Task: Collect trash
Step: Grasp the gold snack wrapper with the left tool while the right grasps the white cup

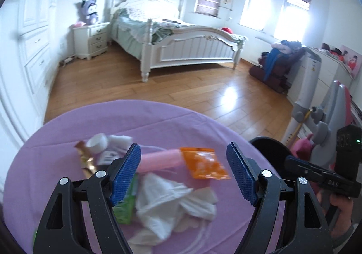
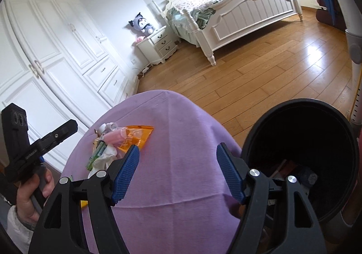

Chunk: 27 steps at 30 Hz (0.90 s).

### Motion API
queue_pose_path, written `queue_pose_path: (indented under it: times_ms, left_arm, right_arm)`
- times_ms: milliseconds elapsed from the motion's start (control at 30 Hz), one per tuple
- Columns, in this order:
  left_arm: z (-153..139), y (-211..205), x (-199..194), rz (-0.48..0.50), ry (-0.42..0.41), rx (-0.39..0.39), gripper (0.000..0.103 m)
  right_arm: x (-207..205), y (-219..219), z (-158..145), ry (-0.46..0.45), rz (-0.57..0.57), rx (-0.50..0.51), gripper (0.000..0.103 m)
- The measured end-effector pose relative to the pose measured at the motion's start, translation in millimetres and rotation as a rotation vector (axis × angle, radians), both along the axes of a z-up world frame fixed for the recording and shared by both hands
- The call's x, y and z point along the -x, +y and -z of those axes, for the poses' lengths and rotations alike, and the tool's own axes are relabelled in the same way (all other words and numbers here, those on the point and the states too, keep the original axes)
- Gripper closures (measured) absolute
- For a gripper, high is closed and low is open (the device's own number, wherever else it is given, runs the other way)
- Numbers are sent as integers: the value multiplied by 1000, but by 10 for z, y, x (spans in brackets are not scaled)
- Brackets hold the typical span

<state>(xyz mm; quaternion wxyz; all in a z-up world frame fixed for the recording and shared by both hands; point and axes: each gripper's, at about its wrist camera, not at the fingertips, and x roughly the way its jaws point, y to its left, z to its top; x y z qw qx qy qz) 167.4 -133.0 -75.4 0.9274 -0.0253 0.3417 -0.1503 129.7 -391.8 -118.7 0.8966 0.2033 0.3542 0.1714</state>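
Left claw [image 1: 183, 172] open, empty, above trash heap on purple-covered table [image 1: 56, 141]: orange packet [image 1: 203, 164], pink tube [image 1: 160, 160], white tissue [image 1: 163, 199], green wrapper [image 1: 125, 208], gold wrapper [image 1: 84, 159]. Right claw [image 2: 177, 172] open, empty, over bare cloth. Black bin [image 2: 301, 141] just beside table's right edge, some items inside.
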Motion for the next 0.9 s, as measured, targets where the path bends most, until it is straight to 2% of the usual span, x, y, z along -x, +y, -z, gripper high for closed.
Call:
queue_pose_path:
  times_ms: [67,200,300,433,533,600,667,800,900]
  left_arm:
    - [79,303,-109,-64,27,-28,31]
    - [343,819,-353,-142,126,-30,43]
    - [515,1031,-497,-150,182,-39,53]
    - [688,1111,-665,-122,233,-39,61]
    - [723,1149,-717,-119,227,-47,68]
    - [733,1195,-750,-125,227,-59,81]
    - [754,1273,-777,-125,230,-64,90]
    - [763,1425,-772,-136,228,-34,94]
    - [760,1516,-697,-154,222,-7,95]
  right_arm:
    - [-66,172,-39,0,-39,24,33]
    - [-214,539,-145,-8,-125,76,33]
    - [-331,837,-233,-21,-188,122,33]
    - [-522,1228,-328,-33,-274,192,33]
    - [-655,1570,-389,-49,-344,260,33]
    - [-745,1790,-399,-57,-392,316,33]
    - [-840,1993,-400,-62,-439,358,33]
    - [-1012,2391,-338,-71,-523,440,34]
    - [-1159,2666,-232,-55,-578,508,42]
